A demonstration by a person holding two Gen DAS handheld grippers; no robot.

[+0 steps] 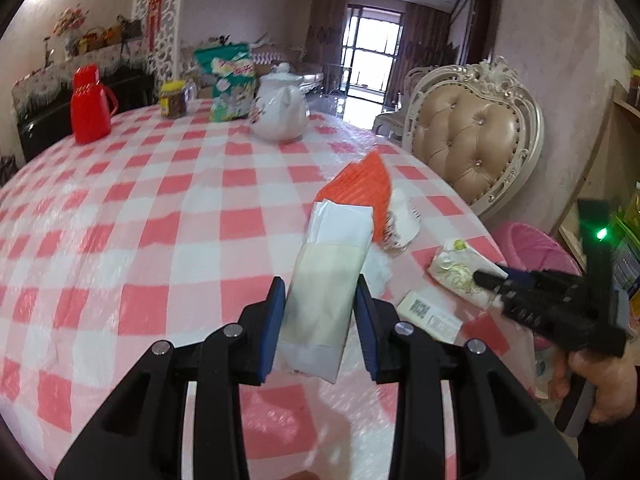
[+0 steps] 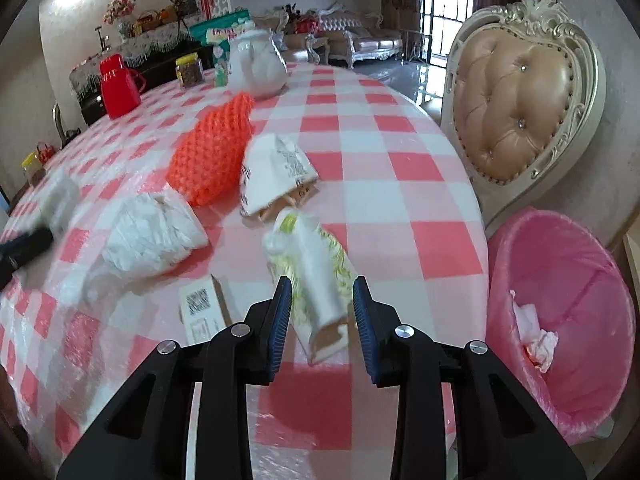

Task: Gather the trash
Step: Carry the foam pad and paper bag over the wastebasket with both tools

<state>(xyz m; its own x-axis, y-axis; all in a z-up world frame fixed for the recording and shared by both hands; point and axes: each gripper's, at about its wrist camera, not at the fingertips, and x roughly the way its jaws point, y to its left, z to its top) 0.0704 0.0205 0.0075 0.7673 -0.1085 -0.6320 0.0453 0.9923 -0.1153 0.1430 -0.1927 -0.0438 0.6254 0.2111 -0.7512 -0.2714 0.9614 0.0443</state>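
The left gripper (image 1: 320, 312) has its blue-padded fingers (image 1: 273, 326) clenched on a long, flat white packet (image 1: 326, 284), a soft plastic wrapper with a cream panel in its middle, lifted clear of the tabletop (image 1: 160, 208) and tilted. Its lower end hangs below the pads and is cut off from sight by the black linkage.

The right gripper (image 2: 322, 312) straddles a crumpled paper carton (image 2: 316, 276), white with a green leaf print, lying on the tabletop near its edge. From this view there is a sliver of space on each side of it, so I cannot say the pads truly bite; the left view shows the black fingertips right at the carton, blurred.

Around it lie more scraps: a small flat card with a QR code (image 2: 200, 304) just beside the carton, a wrinkled white plastic bag (image 2: 148, 236), a white printed paper pouch (image 2: 276, 172) with torn edges, and an orange knobbly foam net (image 2: 212, 152) touching the pouch. The cloth is a glossy pink-and-white check under clear film.

Off the table edge stands a round bin lined with a pink bag (image 2: 560, 292), crumpled tissue at the bottom, beside a tufted beige chair (image 2: 520, 108) with a carved cream frame. Farther back are a white teapot (image 1: 280, 112), a red flask (image 1: 90, 106) and a lidded jar (image 1: 174, 98), their details too small to read.
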